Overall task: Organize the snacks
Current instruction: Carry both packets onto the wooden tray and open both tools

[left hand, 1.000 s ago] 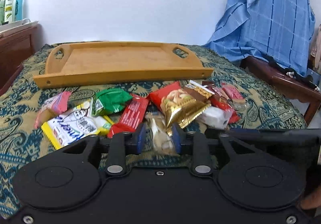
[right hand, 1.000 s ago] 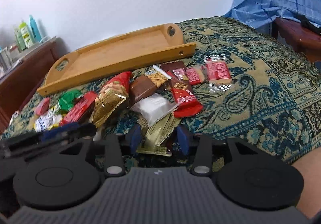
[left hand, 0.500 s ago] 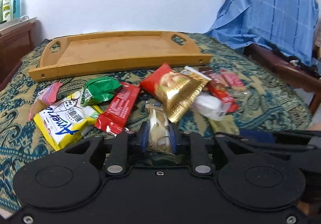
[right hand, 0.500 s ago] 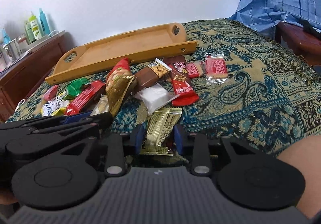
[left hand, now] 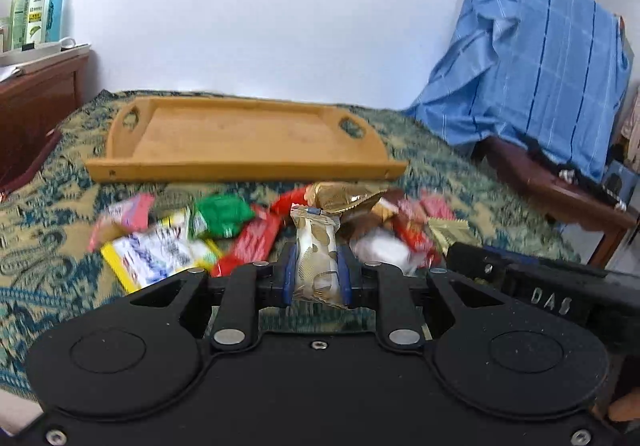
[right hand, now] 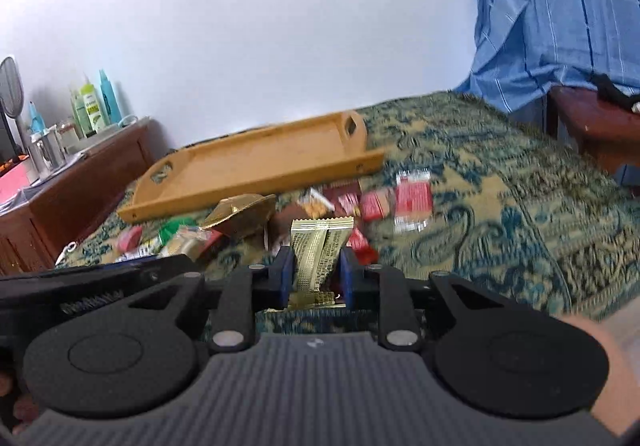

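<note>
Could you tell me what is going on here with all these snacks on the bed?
A person is sorting snacks with a gripper in each hand. The left gripper is shut on a white and gold packet, and the right gripper is shut on a gold sachet. The other snacks lie loose on the patterned bedspread, and the wooden tray behind them holds nothing yet.

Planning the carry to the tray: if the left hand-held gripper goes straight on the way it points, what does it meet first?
Probably the gold foil snack bag, just beyond the white-and-gold packet that the left hand-held gripper holds; the wooden tray lies behind. Depth is uncertain.
</note>
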Motion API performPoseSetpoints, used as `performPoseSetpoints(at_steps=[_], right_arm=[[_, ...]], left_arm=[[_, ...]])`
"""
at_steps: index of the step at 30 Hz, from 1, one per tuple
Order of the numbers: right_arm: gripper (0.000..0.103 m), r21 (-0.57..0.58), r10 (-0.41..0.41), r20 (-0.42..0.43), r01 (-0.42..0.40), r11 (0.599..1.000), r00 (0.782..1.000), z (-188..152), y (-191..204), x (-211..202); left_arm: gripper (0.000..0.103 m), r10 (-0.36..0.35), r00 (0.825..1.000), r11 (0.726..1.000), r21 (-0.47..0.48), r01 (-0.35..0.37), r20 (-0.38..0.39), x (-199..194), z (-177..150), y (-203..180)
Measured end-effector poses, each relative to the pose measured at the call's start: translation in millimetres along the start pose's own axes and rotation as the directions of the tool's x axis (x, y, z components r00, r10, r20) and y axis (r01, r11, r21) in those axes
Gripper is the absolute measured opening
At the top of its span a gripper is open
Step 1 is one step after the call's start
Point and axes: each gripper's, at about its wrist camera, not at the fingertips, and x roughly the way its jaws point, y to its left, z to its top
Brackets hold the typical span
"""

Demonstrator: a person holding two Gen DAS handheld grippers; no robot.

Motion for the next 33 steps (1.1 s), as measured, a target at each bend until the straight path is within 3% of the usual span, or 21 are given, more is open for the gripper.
performPoseSetpoints(at_steps=[11, 25, 29, 33], right_arm=[[0.028, 0.009, 0.037, 0.069, -0.037, 0.999, 0.997, 42.6, -7.7, 29.6], [0.028, 0.076, 0.083, 0.024, -0.084, 0.994, 0.996, 112.7, -16.2, 153.9], [0.028, 0.024, 0.059, 0.012, -0.060, 0.998, 0.998, 129.7, -7.8, 187.4], [0.028, 0.045, 0.038, -0.035, -0.037, 0.998, 0.999, 129.5, -3.6, 219.4]], left_arm=[[0.020, -0.019, 0.994, 1.000, -0.001, 0.019, 0.103, 9.4, 60.5, 5.3], [0.020, 0.076, 0.995, 0.992, -0.110, -0.069, 0.059, 131.7, 127.9, 59.7], [0.020, 0.121, 0.991, 0.987, -0.112, -0.115, 0.051, 160.7, 142.0, 78.2], [0.020, 0.155, 0.988, 0.982, -0.113, -0.152, 0.016, 185.5, 144.8, 92.2]])
